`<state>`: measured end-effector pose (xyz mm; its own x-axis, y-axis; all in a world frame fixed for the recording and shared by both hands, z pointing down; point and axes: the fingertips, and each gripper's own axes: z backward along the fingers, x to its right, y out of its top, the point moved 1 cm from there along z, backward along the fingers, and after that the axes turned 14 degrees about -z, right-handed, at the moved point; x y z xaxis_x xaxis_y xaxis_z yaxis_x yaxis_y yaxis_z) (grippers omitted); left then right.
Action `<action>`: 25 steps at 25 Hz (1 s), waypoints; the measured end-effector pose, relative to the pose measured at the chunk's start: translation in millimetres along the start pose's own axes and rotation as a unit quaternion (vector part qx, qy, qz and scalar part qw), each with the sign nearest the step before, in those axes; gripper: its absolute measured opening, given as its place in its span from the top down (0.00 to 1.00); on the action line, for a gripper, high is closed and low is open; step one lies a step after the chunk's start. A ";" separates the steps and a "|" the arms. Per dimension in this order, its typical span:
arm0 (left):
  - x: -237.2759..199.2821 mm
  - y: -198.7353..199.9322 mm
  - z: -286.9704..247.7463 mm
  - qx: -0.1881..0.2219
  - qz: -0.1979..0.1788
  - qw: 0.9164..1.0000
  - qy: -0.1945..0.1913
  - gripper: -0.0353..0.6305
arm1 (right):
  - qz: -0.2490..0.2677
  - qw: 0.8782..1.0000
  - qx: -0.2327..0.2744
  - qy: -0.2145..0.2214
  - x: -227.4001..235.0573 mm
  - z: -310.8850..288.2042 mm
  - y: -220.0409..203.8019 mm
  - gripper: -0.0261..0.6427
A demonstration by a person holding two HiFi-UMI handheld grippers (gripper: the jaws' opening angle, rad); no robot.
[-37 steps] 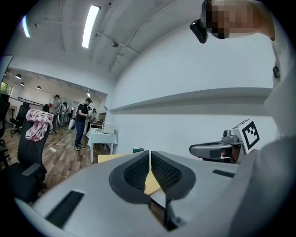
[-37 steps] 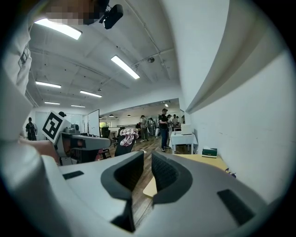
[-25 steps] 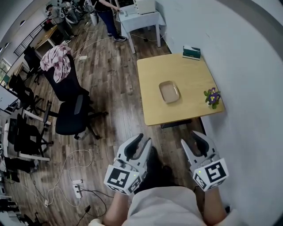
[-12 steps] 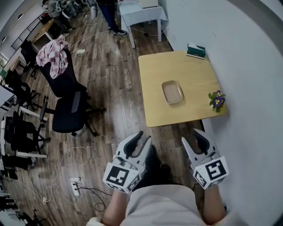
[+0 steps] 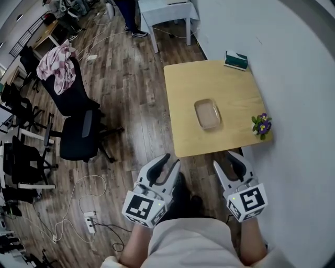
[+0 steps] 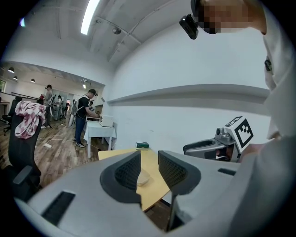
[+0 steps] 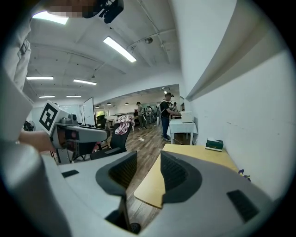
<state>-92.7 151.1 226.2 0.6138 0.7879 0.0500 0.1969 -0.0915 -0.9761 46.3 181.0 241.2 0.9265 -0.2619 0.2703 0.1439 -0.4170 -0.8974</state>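
A small square wooden table (image 5: 214,89) stands against the white wall, just ahead of both grippers. On it lie a shallow beige tray (image 5: 208,113), a green box (image 5: 236,60) at the far corner and a little purple flower pot (image 5: 261,125) at the near right corner. My left gripper (image 5: 168,161) is held above the floor, short of the table's near left corner, open and empty. In the left gripper view the tray (image 6: 143,177) shows through the gap between the jaws. My right gripper (image 5: 226,161) hangs open and empty at the table's near edge.
A black office chair (image 5: 78,125) draped with pink cloth (image 5: 56,57) stands on the wooden floor to the left. Cables and a power strip (image 5: 86,215) lie on the floor at lower left. A white side table (image 5: 165,10) and people are farther back.
Both grippers' jaws have spread wider apart. The wooden table has drawn nearer in the head view, and the tray now shows between the left jaws.
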 end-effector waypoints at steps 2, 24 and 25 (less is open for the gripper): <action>-6.8 -1.0 -7.4 -0.001 0.002 1.000 -0.004 0.79 | 0.005 1.000 -0.007 -0.004 2.3 -9.4 0.6 0.73; -65.7 -6.1 -79.4 0.002 0.001 0.998 -0.058 0.79 | 0.042 0.995 -0.069 -0.052 24.4 -96.3 -6.3 0.72; -66.7 -7.8 -81.9 0.001 0.001 0.998 -0.062 0.79 | 0.045 0.995 -0.073 -0.057 26.9 -100.0 -8.4 0.71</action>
<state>-72.6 49.4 247.8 0.5146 0.8572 0.0218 0.1949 -0.0921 -0.9765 35.1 90.4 290.9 0.9678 -0.2069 0.1433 0.0152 -0.5202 -0.8539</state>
